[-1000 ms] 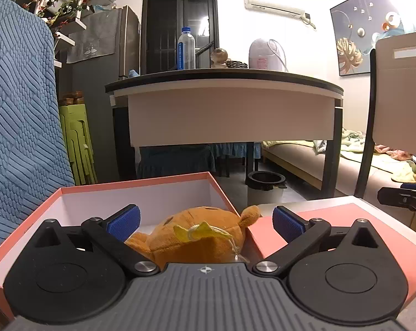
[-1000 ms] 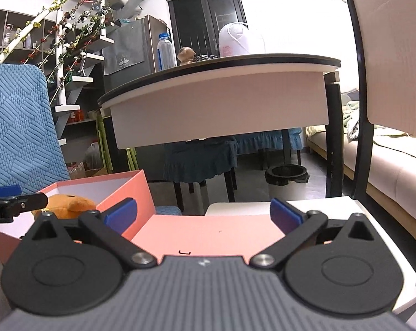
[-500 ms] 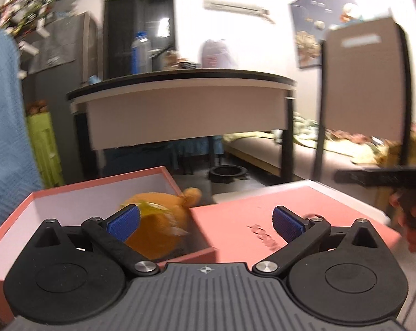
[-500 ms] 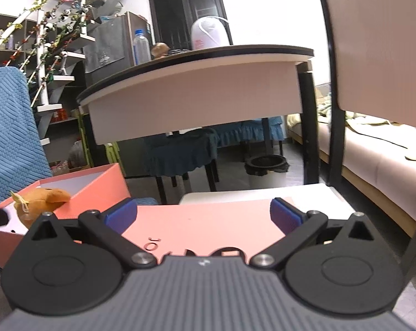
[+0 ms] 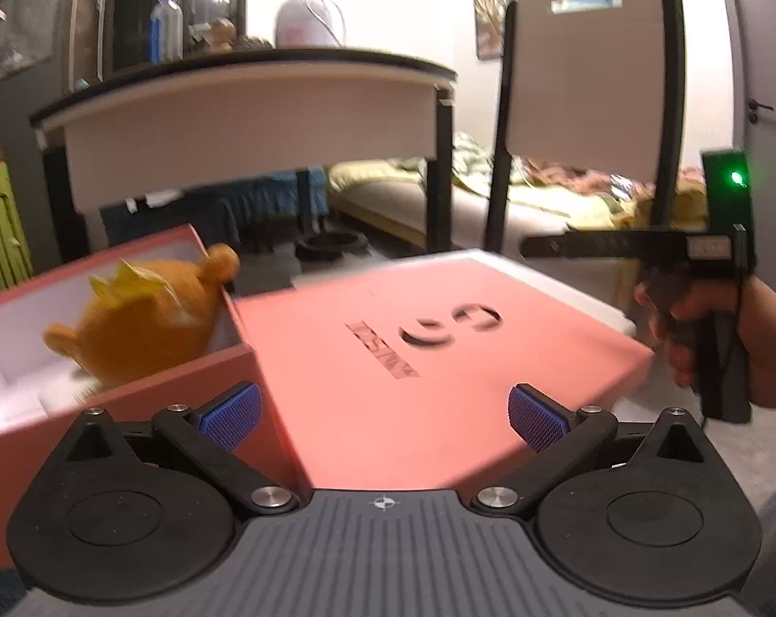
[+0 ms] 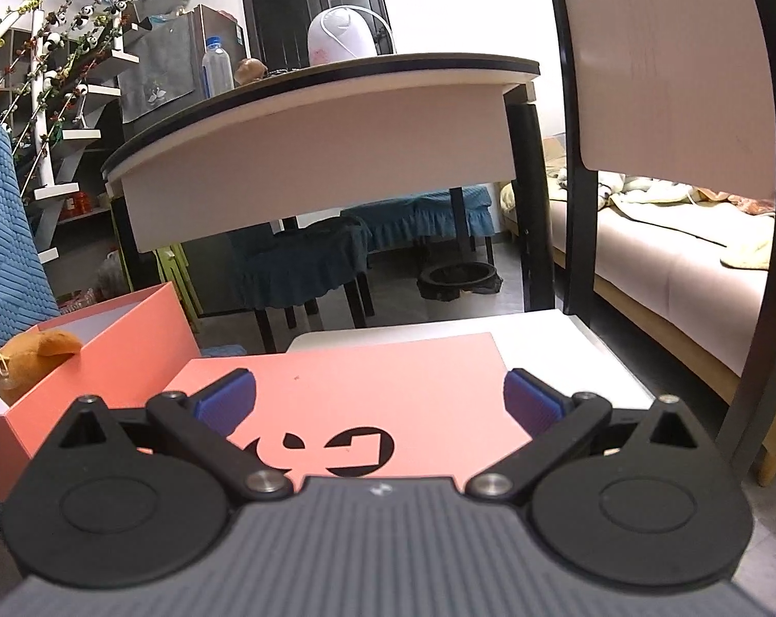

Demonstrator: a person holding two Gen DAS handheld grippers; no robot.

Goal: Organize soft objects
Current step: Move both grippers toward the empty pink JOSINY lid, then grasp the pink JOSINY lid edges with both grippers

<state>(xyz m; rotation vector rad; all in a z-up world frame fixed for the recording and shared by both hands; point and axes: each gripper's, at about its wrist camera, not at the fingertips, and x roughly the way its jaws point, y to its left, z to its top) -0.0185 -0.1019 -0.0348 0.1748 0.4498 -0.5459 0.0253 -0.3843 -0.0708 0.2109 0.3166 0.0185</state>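
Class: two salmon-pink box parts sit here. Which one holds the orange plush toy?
The open box on the left holds the plush. The other part, the flat lid with printed lettering, has nothing on it.

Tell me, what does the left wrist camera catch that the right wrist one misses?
Only the left wrist view shows the person's hand holding the right gripper's handle, its green light lit. Only the right wrist view shows the staircase with its garland. Both show the orange plush toy in the open pink box, and the pink lid beside it.

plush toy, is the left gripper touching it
Apart. The left wrist view shows the left gripper open over the lid, with the plush toy in the box beyond.
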